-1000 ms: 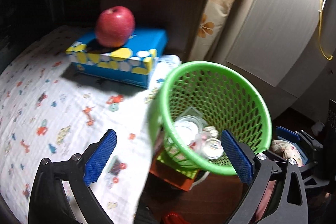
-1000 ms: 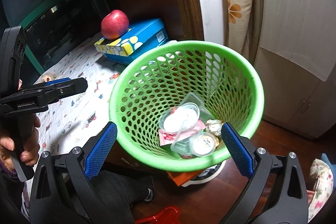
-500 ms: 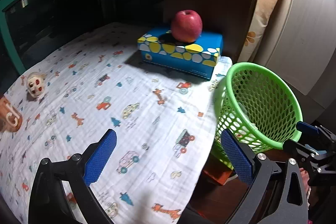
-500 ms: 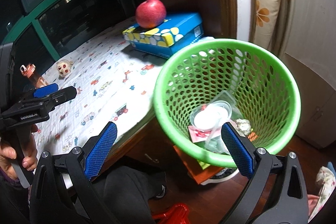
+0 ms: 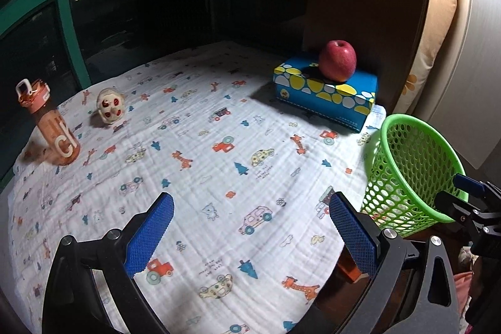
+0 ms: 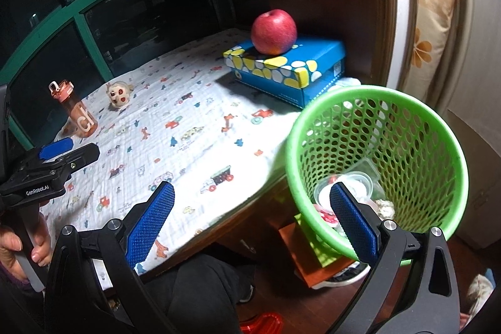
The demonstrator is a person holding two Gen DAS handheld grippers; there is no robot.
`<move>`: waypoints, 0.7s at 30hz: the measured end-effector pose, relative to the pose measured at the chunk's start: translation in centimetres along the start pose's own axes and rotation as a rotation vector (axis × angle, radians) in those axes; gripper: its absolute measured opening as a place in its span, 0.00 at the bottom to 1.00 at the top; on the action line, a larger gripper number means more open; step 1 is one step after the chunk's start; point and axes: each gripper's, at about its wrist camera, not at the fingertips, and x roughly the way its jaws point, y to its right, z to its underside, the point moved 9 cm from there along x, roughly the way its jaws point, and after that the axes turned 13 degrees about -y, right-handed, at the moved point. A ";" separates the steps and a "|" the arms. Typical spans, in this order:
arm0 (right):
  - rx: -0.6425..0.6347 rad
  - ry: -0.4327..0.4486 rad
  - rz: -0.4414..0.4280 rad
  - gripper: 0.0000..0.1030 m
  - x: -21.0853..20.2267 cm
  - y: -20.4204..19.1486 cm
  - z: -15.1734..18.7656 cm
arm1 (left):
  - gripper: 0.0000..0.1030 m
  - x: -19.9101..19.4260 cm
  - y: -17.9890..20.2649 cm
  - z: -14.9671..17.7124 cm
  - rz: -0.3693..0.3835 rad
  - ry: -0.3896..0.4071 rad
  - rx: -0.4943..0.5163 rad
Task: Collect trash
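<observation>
Left gripper: the left gripper [image 5: 250, 237] hangs over the printed cloth with its blue-padded jaws spread wide and nothing between them; the right wrist view shows it from the side at 9 o'clock [image 6: 67, 150], held in a hand [image 6: 18, 243].

Right gripper: the right gripper [image 6: 252, 222] also stands wide apart and empty, its left pad over the cloth's near edge, its right pad in front of the basket's rim.

Trash basket: the green mesh basket [image 6: 444, 146] sits off the table edge at 3 o'clock, tilted toward the camera. From the left wrist it appears at 3 o'clock [image 5: 416, 152], just beside the cloth's right edge, with the other gripper's tip overlapping its rim.

Trash: clear plastic cups and wrappers [image 6: 353, 186] lie at the basket's bottom, partly hidden by the right pad.

Cloth: a white cloth printed with cars and giraffes [image 5: 219, 171] covers the table; the stretch directly ahead of the left gripper bears only its print.

Toy: a small round cream figure with red spots [image 5: 109, 110] lies at 11 o'clock, near the bottle.

Bottle: an orange drink bottle [image 5: 50, 124] stands upright at 10 o'clock by the cloth's far left edge.

Tissue box: a blue box with yellow and white spots [image 5: 325, 99] rests at 1 o'clock, between the basket and the dark wall.

Apple: a red apple [image 5: 337, 60] sits on top of the box.

Behind: a green-framed dark window [image 5: 69, 30] closes the far side.
</observation>
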 end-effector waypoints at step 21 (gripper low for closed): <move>-0.109 0.031 -0.062 0.95 0.7 -7.0 -2.0 | 0.93 -2.0 -7.9 2.9 -0.108 0.006 -0.188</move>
